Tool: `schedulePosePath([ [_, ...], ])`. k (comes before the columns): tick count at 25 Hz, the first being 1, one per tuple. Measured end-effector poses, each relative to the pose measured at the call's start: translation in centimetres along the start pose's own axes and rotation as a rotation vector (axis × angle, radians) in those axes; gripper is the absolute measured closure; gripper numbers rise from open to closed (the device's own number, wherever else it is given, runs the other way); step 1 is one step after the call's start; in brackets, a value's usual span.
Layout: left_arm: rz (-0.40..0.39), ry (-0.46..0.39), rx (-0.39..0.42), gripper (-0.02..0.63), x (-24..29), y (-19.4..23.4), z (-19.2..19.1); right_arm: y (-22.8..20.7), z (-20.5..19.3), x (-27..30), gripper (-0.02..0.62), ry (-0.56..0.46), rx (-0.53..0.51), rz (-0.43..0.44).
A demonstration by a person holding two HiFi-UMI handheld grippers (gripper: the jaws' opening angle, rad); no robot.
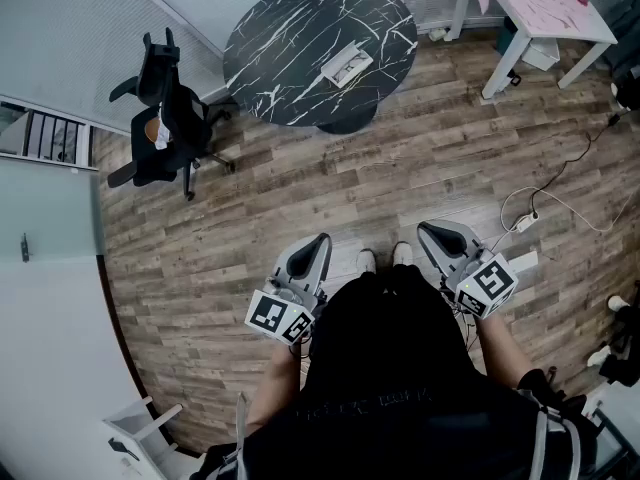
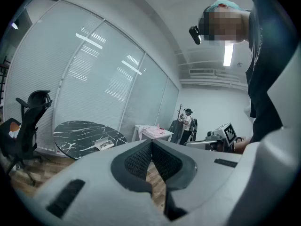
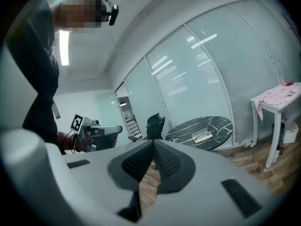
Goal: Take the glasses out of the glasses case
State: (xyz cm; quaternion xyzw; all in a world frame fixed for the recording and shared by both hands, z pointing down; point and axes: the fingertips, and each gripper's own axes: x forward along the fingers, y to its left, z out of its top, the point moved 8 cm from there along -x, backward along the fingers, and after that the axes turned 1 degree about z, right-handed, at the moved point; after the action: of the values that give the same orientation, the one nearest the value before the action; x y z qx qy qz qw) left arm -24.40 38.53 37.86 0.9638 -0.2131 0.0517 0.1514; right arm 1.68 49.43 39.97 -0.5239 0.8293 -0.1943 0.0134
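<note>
Person in a black top point(image 1: 390, 368) and white shoes point(image 1: 367, 260)
Sleeves are short. The left gripper point(image 1: 322, 240) and right gripper point(image 1: 424, 230) share pale grey shells, dark textured fingers point(image 2: 136, 161) and a cube point(image 1: 280, 318) of black-and-white square markers each; a teal band point(image 2: 225, 4) circles the head.

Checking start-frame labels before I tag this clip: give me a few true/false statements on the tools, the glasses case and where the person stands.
1. The left tool has its jaws together, with nothing between them. True.
2. The right tool grips the glasses case. False: it is shut on nothing, and the case is far from it.
3. The glasses case lies on the round marble table. True.
4. The person stands right against the table. False: bare wood floor lies between them.
5. In the head view, the office chair is right of the table. False: it is to the left.
</note>
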Motion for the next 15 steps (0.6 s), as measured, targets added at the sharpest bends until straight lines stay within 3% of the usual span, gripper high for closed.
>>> schedulePosePath([
  [7, 0.020, -0.001, -0.019, 0.588, -0.3, -0.1, -0.6, 1.6, 0.5, -0.1, 0.561, -0.004, -0.142, 0.016],
  [15, 0.051, -0.013, -0.005, 0.588, 1.6, -1.8, 0.2, -1.2, -0.2, -2.2, 0.563, -0.054, -0.032, 0.033],
])
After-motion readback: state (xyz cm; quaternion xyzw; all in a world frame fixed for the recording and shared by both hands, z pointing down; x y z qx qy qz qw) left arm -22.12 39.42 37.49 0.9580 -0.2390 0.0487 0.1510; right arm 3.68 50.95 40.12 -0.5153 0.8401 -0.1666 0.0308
